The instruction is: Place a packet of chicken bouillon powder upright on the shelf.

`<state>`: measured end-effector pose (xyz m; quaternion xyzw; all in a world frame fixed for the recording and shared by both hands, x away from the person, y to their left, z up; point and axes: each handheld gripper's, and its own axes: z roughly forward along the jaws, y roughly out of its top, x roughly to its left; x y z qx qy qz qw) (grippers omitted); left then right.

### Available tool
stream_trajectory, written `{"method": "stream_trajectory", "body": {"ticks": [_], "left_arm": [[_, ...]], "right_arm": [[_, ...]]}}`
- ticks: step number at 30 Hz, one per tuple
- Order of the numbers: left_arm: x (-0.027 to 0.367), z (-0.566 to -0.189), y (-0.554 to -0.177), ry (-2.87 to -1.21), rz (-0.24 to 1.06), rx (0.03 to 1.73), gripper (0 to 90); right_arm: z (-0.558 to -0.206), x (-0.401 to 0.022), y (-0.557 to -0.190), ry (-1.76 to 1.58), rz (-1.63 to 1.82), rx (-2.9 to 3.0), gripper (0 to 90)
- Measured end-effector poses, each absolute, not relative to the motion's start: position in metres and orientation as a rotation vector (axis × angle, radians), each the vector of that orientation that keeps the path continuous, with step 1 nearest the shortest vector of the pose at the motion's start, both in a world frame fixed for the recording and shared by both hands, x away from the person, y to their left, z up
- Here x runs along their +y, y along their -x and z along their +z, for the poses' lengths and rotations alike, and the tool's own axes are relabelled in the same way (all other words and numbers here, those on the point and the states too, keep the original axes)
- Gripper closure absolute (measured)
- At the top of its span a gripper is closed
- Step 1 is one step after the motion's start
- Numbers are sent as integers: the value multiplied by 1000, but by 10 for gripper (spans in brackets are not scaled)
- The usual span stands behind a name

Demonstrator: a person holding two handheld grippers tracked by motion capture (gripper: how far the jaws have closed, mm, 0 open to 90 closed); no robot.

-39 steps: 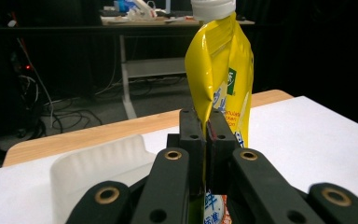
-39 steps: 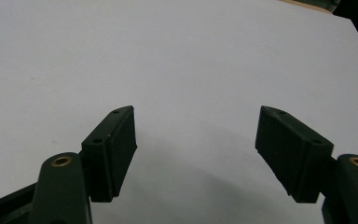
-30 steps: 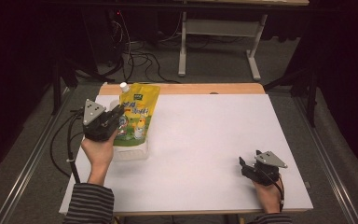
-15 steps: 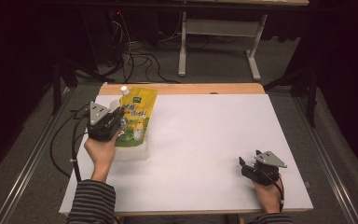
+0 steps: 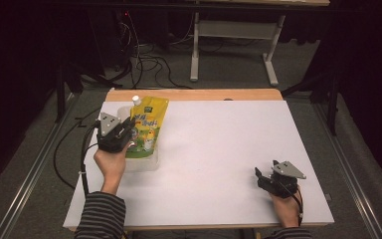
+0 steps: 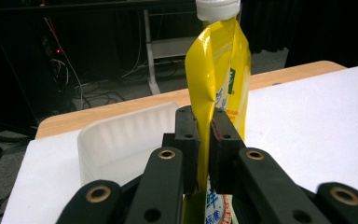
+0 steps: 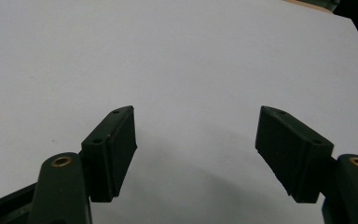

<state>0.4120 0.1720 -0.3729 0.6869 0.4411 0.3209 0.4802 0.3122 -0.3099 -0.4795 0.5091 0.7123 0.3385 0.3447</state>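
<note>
White surface (image 5: pixel 219 149) mostly bare. Translucent tub (image 6: pixel 121 140) just left of left hand-held gripper (image 6: pixel 204 149), which pinches yellow pouch (image 6: pixel 219 70) upright, cap (image 6: pixel 217 8) up, likely to prevent spills. Right hand-held gripper (image 7: pixel 196 149) idle, jaws apart.

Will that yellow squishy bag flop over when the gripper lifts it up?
Probably a bit. The yellow pouch creases where the left gripper pinches it, so it looks soft. Its white cap sits on top, so it may sag sideways. The shiny film could be slippery.
</note>
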Motion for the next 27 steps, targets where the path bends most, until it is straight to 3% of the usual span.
{"method": "stream_trajectory", "body": {"ticks": [20, 27], "left_arm": [[185, -369, -397, -1776, 708, 1091, 820], [181, -370, -397, -1788, 739, 1058, 867]], "right_arm": [[-480, -309, -312, -1320, 873, 1850, 293], [-480, -309, -312, -1319, 872, 1852, 293]]}}
